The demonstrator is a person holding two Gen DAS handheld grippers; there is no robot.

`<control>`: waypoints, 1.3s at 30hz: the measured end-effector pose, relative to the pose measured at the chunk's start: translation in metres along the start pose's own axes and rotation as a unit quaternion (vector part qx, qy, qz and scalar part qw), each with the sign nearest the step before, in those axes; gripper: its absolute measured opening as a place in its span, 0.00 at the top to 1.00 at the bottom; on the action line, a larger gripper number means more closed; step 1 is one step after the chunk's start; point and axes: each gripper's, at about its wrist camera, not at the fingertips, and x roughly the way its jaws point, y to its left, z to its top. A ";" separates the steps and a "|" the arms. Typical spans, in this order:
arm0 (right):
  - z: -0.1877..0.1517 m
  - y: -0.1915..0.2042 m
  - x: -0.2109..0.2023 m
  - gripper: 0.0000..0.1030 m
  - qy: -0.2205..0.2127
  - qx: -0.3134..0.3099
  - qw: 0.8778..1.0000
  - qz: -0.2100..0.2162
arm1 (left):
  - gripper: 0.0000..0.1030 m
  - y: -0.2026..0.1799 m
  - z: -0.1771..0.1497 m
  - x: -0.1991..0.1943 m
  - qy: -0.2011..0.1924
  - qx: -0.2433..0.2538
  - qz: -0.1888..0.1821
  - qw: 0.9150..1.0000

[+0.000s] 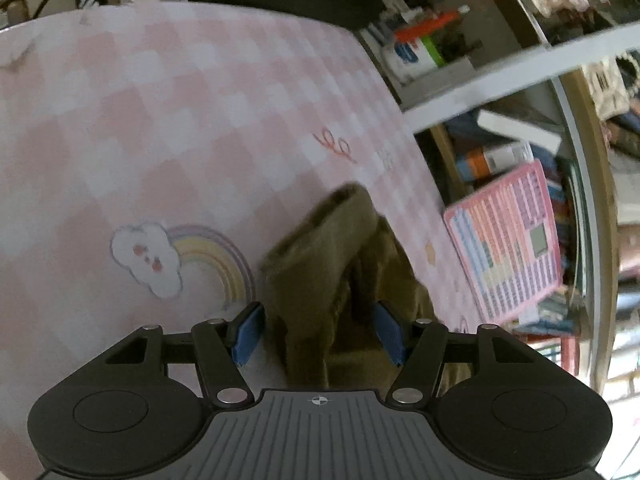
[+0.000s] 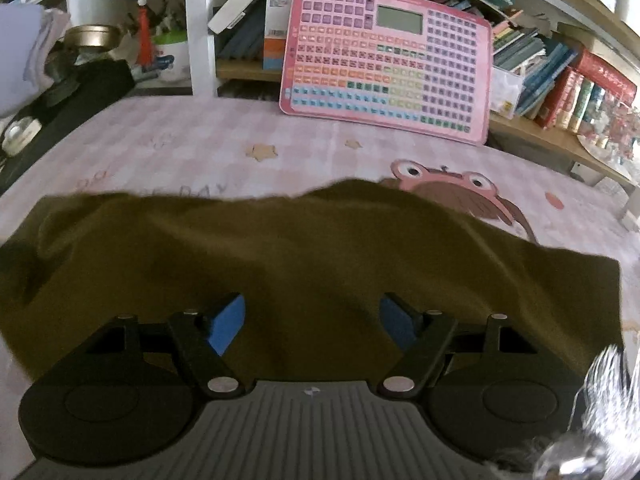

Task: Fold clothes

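the olive garment [image 2: 304,264] lies on the pink checked table cover [image 1: 160,120], and the coming move turns on how it sits against each gripper.

from the right wrist view, the garment spreads wide across the frame, its long axis running left to right, crosswise to the fingers. the right gripper [image 2: 312,320] hangs directly over the near part of the cloth with its blue pads [image 2: 228,324] spread well apart and nothing between them; whether the pads touch the fabric below cannot be told. the far edge of the cloth lies ahead of it, short of the pink button board [image 2: 384,60] leaning against the bookshelf [image 2: 560,80].

from the left wrist view, the same cloth looks bunched and narrow, a folded ridge running straight away from the gripper, along the line of the fingers. the left gripper [image 1: 320,332] has its pads spread too, but here the ridge of fabric rises between them, close to the right-hand pad and a little clear of the left-hand one. it is not pinched yet.

so the left gripper seems the better placed to take hold: the cloth is already in its gap and only needs closing on. the right one would need to drop to an edge first. the view is blurred, so the exact fold lines are unclear. the cloth looks soft and likely to sag once lifted.
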 end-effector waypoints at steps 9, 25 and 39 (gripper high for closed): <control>-0.006 0.015 0.000 0.28 0.017 -0.033 0.999 0.000 | 0.44 0.005 -0.003 0.006 -0.020 -0.038 -0.024 0.999; -0.035 0.017 -0.023 0.29 0.037 -0.065 0.997 0.026 | 0.85 -0.013 -0.008 0.003 -0.054 0.033 0.003 0.998; -0.038 -0.057 -0.039 0.28 0.045 -0.007 0.995 0.093 | 0.84 -0.165 -0.114 -0.032 -0.135 0.509 0.055 0.849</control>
